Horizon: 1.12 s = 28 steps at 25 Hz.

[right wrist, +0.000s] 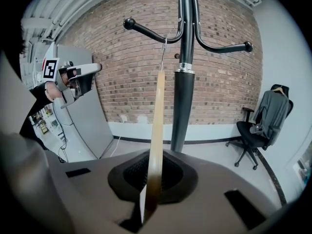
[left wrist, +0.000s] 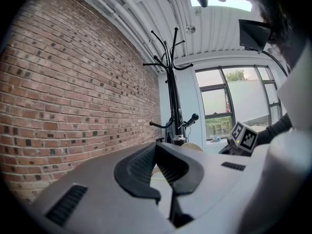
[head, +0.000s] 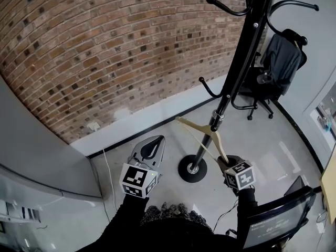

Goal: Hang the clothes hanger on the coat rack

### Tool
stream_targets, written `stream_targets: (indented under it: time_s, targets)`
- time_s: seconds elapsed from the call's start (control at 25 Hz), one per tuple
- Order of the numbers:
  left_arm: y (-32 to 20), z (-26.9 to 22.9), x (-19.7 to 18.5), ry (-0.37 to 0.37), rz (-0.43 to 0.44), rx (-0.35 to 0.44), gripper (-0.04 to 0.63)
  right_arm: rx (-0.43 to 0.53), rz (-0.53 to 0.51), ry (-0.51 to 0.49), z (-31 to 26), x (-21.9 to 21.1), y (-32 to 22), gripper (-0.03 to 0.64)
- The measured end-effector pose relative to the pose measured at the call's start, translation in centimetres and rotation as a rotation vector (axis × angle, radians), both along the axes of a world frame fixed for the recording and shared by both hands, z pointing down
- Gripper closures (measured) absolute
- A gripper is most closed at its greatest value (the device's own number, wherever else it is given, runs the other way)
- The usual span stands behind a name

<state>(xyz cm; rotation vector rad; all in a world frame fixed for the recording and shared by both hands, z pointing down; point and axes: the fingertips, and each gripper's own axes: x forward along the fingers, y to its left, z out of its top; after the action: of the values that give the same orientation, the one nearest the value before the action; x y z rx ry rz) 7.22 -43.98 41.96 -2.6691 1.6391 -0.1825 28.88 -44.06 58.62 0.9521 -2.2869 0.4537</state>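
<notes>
The black coat rack (head: pixel 231 83) rises from a round base (head: pixel 191 169) in front of the brick wall. My right gripper (head: pixel 224 161) is shut on one end of a pale wooden hanger (head: pixel 197 133). In the right gripper view the hanger (right wrist: pixel 157 121) runs up from my jaws. Its wire hook (right wrist: pixel 164 50) reaches a curved lower arm of the rack (right wrist: pixel 184 82); I cannot tell whether it rests over that arm. My left gripper (head: pixel 152 147) hangs left of the base, shut and holding nothing. The left gripper view shows the rack (left wrist: pixel 170 91) ahead.
An office chair with a dark jacket (head: pixel 275 67) stands behind the rack on the right. A grey panel (head: pixel 31 151) fills the left side, and a cable (head: pixel 107 167) runs down the floor beside it. A dark screen (head: pixel 273 224) sits at the lower right.
</notes>
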Motion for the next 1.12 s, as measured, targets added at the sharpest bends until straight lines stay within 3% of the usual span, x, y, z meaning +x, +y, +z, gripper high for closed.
stream_targets:
  time_s: [0.56,0.96,1.12]
  targets:
    - [0.2,-0.3,-0.2,0.003,0.010,0.012,0.589,0.062,0.045,0.033,-0.4,0.9,-0.7,0.606]
    - [0.4,-0.6,-0.9,0.018,0.019,0.014,0.589,0.170,0.101,0.106,-3.0,1.0,-1.3,0.517]
    - [1.0,-0.6,-1.7,0.025,0.028,0.019,0.589,0.223,0.176,-0.027,-5.7,1.0,-0.4,0.517]
